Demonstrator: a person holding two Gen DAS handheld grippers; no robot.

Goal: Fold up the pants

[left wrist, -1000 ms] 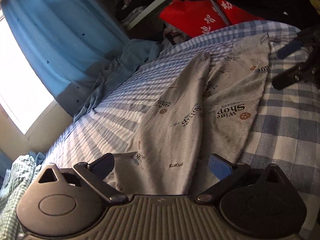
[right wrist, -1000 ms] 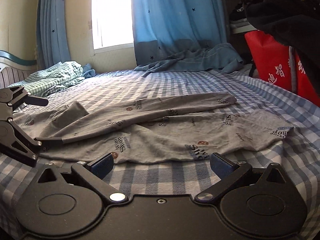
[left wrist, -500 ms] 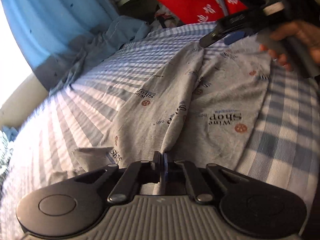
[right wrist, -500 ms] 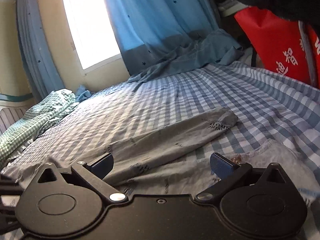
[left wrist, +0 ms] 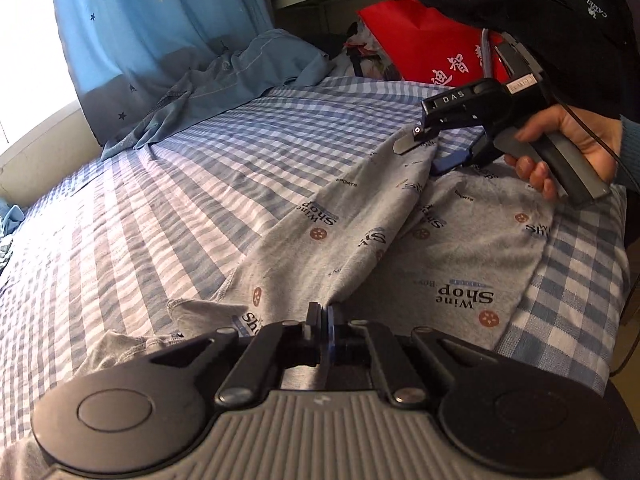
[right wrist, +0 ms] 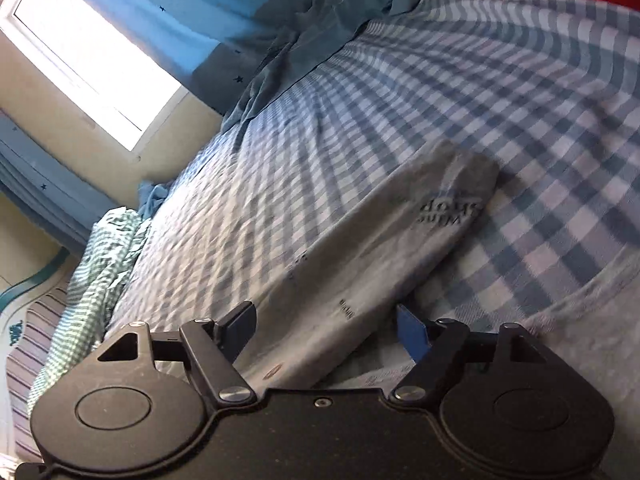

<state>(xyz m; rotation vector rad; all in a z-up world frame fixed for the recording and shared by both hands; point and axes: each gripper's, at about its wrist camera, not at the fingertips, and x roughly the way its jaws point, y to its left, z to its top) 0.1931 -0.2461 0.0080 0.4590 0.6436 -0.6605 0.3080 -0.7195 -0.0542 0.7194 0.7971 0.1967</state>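
Grey printed pants lie on a blue checked bed. My left gripper is shut on the near end of a raised pant leg, pinching the cloth into a ridge. At the far end of that leg my right gripper, held in a hand, straddles the cuff. In the right wrist view the right gripper has the grey leg between its jaws, which are closing; the pads stand apart from the cloth. The second leg lies flat on the right.
A blue curtain and bright window stand beyond the bed. A crumpled blue cloth lies at the far edge. A red bag sits at the back right. Green checked bedding lies at the left.
My left gripper shut on the pant leg's near end and lifted it. My right gripper swept along the bed to the cuff, rolled, and its jaws came closer together.
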